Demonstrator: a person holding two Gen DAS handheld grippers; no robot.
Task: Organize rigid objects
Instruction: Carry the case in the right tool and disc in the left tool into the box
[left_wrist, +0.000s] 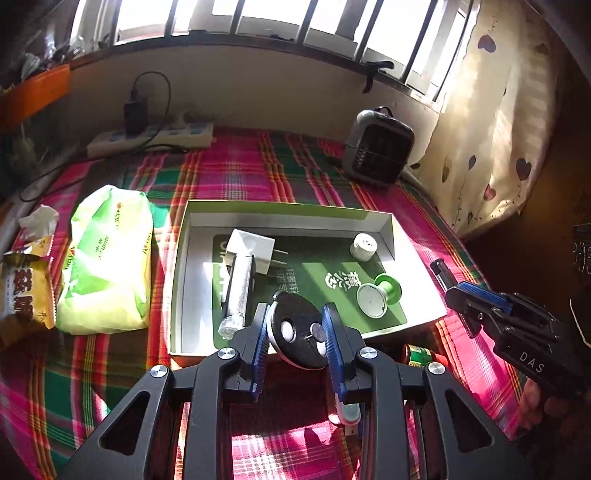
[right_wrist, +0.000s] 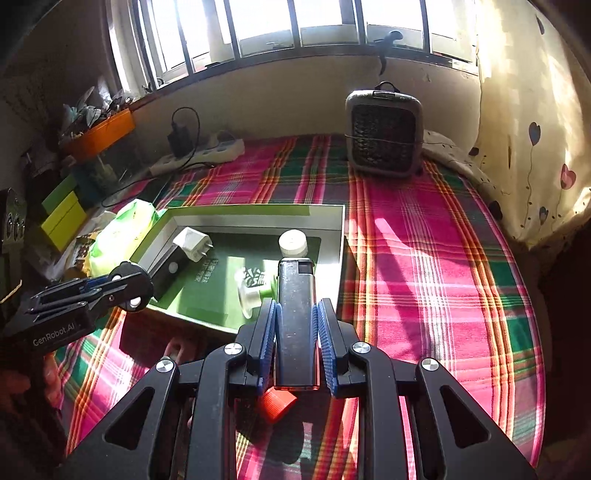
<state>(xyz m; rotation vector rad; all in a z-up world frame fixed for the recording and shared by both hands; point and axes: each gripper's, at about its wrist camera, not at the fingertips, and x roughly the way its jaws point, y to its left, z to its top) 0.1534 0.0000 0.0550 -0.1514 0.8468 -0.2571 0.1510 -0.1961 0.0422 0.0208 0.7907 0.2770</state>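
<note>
We see plaid cloth (left_wrist: 280, 170) under everything, heater (right_wrist: 384, 133) at far edge. Open box (left_wrist: 192, 236) in middle holds white charger (left_wrist: 251, 247), white cap (left_wrist: 364, 246), green-rimmed spool (left_wrist: 376, 297).

Left gripper (left_wrist: 293, 332) clenched on black disc (left_wrist: 295, 332), above near edge of box. Right gripper (right_wrist: 295, 332) grasping silver lighter (right_wrist: 295, 317), near box right edge.

Only left view shows green packet (left_wrist: 107, 258) fully, small bottle (left_wrist: 419, 356). Only right view shows red cap (right_wrist: 277, 404) under lighter.
</note>
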